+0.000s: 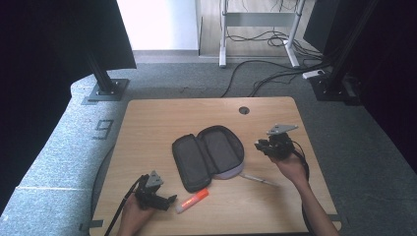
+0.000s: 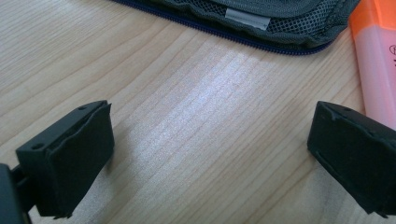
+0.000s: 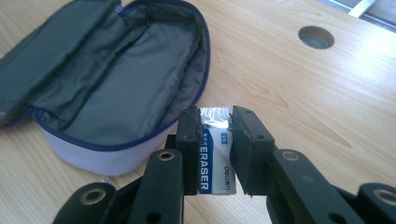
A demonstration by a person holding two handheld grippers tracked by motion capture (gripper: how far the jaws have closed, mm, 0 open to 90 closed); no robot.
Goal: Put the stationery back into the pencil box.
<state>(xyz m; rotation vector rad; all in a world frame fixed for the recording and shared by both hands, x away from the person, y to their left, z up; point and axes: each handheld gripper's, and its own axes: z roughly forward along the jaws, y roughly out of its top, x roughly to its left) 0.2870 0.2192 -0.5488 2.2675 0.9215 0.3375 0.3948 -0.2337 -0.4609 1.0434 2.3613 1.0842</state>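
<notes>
Right claw pinches the eraser between its jaws.

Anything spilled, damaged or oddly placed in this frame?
Nothing stands out. The pencil case lies open and intact, the eraser sits squarely in the right gripper, and the orange highlighter and pen lie flat beside the case.

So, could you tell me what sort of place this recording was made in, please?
Probably a lab or office recording station. A wooden table with a cable hole stands on grey carpet, loose cables trail across the floor, and black stands flank the table.
</notes>
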